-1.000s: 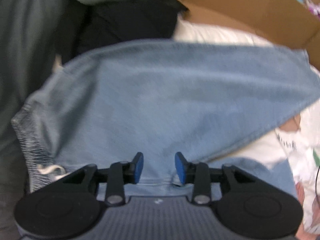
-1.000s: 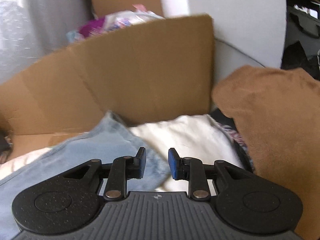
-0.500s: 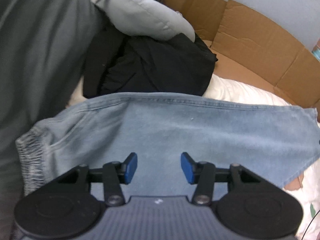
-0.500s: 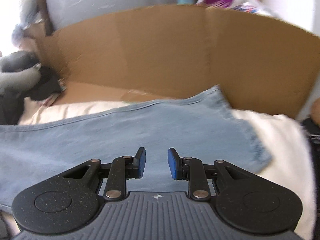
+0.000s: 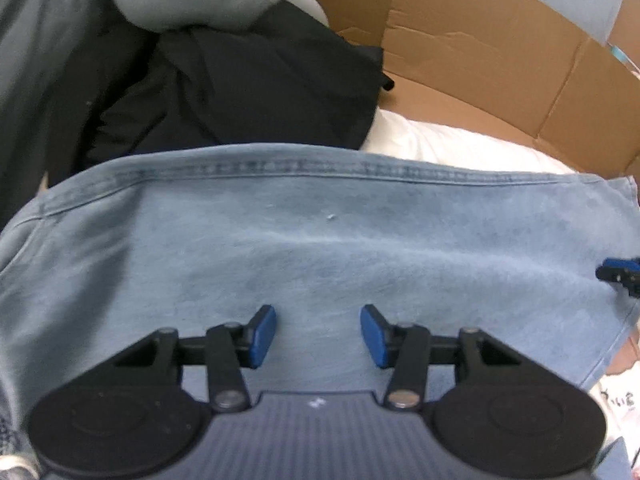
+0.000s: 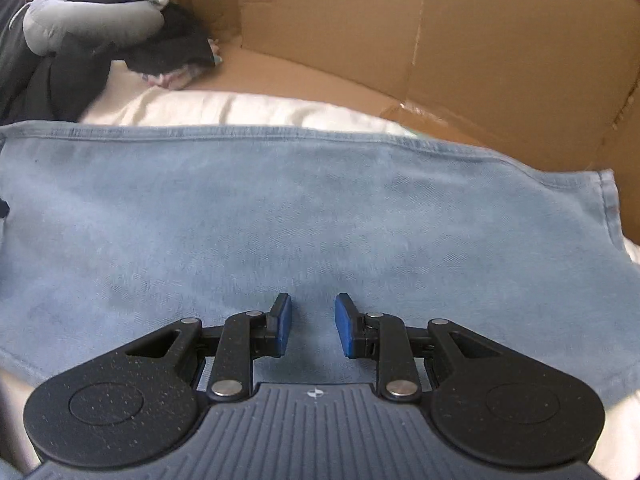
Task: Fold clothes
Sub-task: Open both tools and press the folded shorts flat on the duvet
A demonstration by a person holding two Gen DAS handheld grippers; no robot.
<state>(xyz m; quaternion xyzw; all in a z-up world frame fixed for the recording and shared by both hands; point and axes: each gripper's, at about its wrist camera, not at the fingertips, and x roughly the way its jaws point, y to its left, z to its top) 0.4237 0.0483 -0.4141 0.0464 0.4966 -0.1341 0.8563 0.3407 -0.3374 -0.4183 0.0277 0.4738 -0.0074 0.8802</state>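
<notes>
Left tongs (image 5: 318, 336) wider apart now; denim garment (image 5: 320, 248) flatter.

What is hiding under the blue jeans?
A white cloth pokes out from under the blue jeans along their far edge, with brown cardboard beyond it. What lies beneath the middle of the jeans is covered.

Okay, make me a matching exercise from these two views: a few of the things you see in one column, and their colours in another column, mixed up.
Things:
1. folded garment
2. box wall
3. gripper pads
4. crumpled clothing

Colours:
A. black
B. brown
C. pale denim blue
D. bright blue

Pairs: 1-C, 2-B, 3-D, 4-A
</notes>
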